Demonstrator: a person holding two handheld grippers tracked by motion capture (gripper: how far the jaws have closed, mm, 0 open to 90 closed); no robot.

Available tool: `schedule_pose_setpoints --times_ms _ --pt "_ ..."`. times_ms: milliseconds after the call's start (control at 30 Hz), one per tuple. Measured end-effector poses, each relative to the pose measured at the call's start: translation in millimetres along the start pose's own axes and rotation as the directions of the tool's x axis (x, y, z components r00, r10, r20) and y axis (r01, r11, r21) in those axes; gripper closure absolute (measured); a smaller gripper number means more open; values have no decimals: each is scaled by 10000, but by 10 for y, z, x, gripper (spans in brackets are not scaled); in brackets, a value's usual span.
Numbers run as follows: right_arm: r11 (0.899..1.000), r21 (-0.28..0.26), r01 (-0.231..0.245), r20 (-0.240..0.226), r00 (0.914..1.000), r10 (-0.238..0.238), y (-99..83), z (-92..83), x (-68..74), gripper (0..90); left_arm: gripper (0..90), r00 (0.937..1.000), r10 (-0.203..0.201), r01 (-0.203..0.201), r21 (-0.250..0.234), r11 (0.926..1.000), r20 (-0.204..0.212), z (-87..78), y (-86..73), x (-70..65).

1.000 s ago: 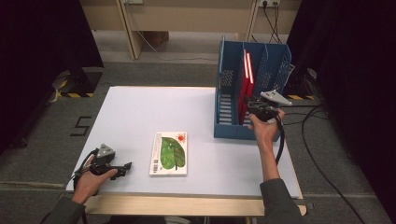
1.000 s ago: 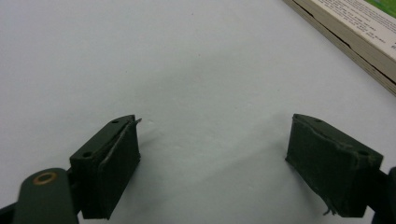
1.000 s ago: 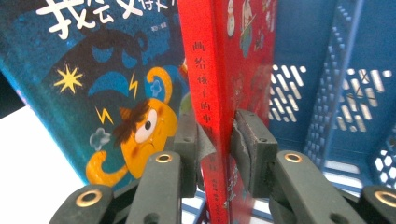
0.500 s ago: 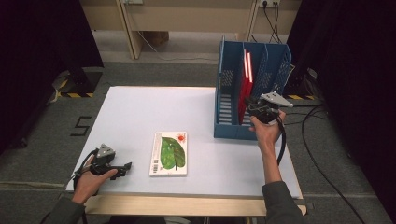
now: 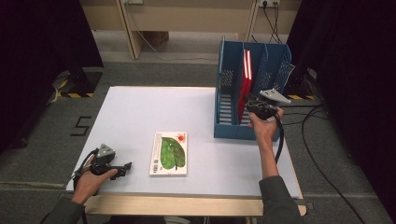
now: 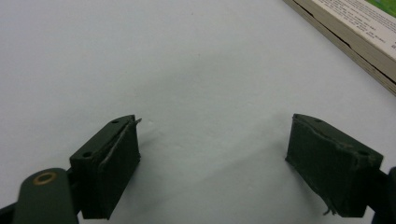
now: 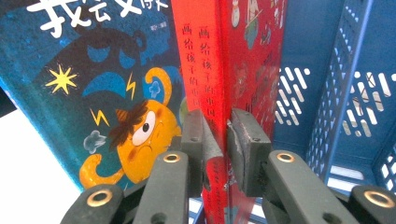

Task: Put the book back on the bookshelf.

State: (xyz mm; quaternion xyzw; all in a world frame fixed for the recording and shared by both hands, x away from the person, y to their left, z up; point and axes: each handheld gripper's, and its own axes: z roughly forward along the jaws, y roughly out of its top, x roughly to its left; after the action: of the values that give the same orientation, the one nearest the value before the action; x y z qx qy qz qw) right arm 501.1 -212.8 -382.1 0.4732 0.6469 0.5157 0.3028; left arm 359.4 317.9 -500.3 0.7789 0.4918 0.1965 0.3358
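A red book stands upright in the blue file rack at the table's back right. My right gripper is at the rack's open front, and its jaws have just been closing. In the right gripper view the right gripper pinches the red book by its spine, pads pressed on both sides. A blue book with an orange cartoon creature stands beside it. My left gripper rests at the front left, and in its own view the left gripper is open over bare table.
A picture book with a green leaf cover lies flat near the table's front middle, its edge just right of my left gripper. The rack's lattice dividers close in to the right of the red book. The white table has dark floor around it.
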Motion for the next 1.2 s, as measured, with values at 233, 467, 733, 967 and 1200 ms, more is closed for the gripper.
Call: schedule_pose_setpoints --times_ms 233,467,733,967,1200 --pt "9985 326 438 94 9990 -441 -50 -56 -2 814 156 10000 16 -16 4 10000 1 0 1 1" --pt "9986 444 270 85 9996 -274 -85 -20 -16 826 155 10000 16 -16 8 10000 -4 0 1 1" --pt "9989 426 221 50 9997 -223 -81 -1 -29 824 156 10000 17 -17 2 10000 -4 0 1 0" --pt "9994 312 136 231 9996 -143 -115 -82 -18 762 156 10000 12 -12 22 10000 11 -3 0 1" --pt "9999 25 133 174 9998 -134 -134 -317 23 660 156 10000 10 -10 5 10000 -7 -2 -1 -1"
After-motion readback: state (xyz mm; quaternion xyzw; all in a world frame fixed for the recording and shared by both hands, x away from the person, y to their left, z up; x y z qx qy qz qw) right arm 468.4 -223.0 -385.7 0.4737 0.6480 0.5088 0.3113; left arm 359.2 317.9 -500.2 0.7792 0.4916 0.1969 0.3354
